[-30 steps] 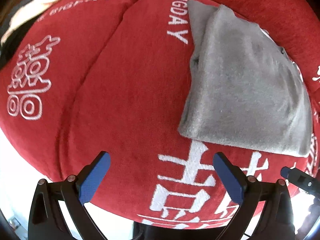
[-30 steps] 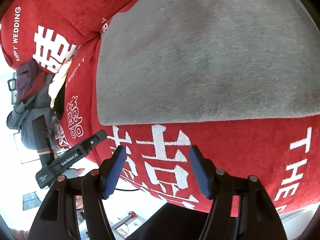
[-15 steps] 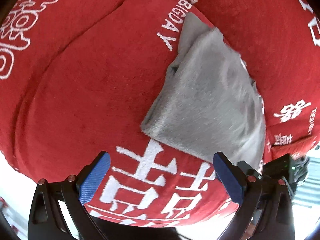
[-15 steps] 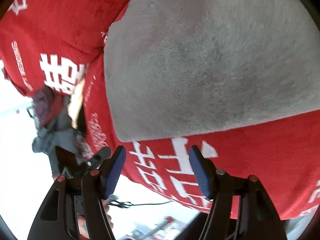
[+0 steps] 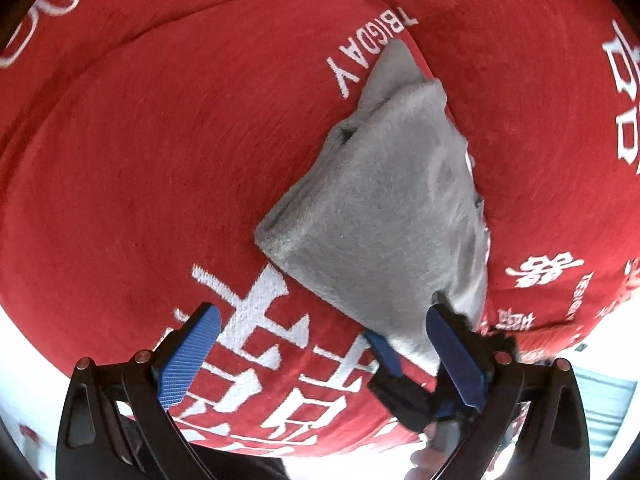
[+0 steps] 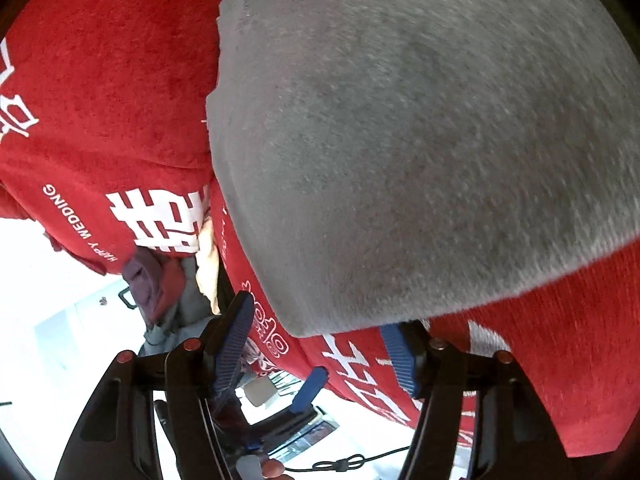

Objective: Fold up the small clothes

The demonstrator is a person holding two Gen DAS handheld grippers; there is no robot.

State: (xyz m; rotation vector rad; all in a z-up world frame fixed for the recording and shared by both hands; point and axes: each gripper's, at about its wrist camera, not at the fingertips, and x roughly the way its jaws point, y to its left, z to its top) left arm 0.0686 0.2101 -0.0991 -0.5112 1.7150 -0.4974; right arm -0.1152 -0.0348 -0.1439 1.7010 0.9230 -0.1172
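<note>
A folded grey garment (image 5: 392, 216) lies on a red sofa cushion (image 5: 160, 152) with white lettering. It fills most of the right wrist view (image 6: 420, 152). My left gripper (image 5: 320, 356) is open and empty, just short of the garment's near edge. My right gripper (image 6: 320, 344) is open with the garment's near corner between its fingers, not pinched. It also shows in the left wrist view (image 5: 404, 328) at the garment's lower right corner.
A pile of purple, grey and cream clothes (image 6: 168, 288) lies at the sofa's left end. The sofa backrest (image 5: 520, 40) rises behind the garment. The cushion's front edge drops to a bright floor (image 5: 24, 344).
Both grippers have swung round and closed in on the garment's near edge. The right gripper has come up to the garment's corner. Both stayed open.
</note>
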